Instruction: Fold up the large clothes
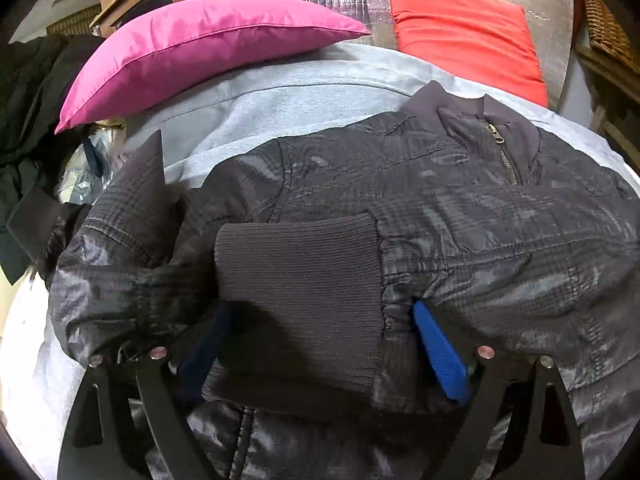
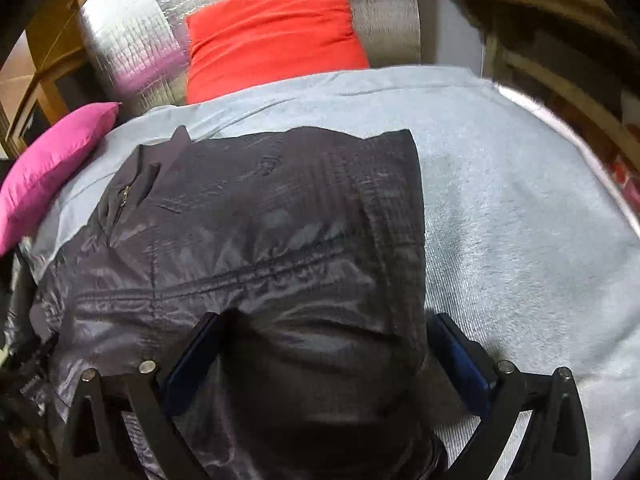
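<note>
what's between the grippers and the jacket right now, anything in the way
Nothing visible. The left gripper stands open astride the ribbed cuff on the jacket. The right gripper stands open over the jacket's right edge. Both pillows lie beyond it, clear of both.

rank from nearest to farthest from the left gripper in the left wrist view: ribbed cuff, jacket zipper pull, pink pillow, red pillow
1. ribbed cuff, lying between the open left gripper fingers
2. jacket zipper pull, up right at the collar
3. pink pillow on the far left and red pillow on the far right: too close to call
</note>
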Demonstrator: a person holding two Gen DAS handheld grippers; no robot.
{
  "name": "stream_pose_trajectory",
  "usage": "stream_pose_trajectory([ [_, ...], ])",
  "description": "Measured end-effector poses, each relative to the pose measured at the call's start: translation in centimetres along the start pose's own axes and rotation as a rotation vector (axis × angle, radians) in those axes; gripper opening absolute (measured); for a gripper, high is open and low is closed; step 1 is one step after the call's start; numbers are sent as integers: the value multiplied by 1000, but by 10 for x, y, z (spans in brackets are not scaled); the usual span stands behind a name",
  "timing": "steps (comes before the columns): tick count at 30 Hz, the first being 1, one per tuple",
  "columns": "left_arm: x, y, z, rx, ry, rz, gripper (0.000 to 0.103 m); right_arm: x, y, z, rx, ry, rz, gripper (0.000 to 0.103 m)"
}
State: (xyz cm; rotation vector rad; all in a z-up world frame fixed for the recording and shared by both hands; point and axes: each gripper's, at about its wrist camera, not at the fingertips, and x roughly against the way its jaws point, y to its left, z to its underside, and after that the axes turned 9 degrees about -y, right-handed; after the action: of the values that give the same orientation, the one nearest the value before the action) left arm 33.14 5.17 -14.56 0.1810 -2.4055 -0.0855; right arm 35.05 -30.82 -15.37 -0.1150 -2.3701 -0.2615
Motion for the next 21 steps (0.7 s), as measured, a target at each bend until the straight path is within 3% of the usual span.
stream_pose_trajectory([
  [5,36,10,-2,-2,-70,-1,92,52,7,2,65,-138,106,103],
  [10,93,23,7,2,-148,7,92,112,14,3,113,-226,140,103],
  [21,182,38,45,69,-182,44,92,221,53,27,222,-316,192,103],
])
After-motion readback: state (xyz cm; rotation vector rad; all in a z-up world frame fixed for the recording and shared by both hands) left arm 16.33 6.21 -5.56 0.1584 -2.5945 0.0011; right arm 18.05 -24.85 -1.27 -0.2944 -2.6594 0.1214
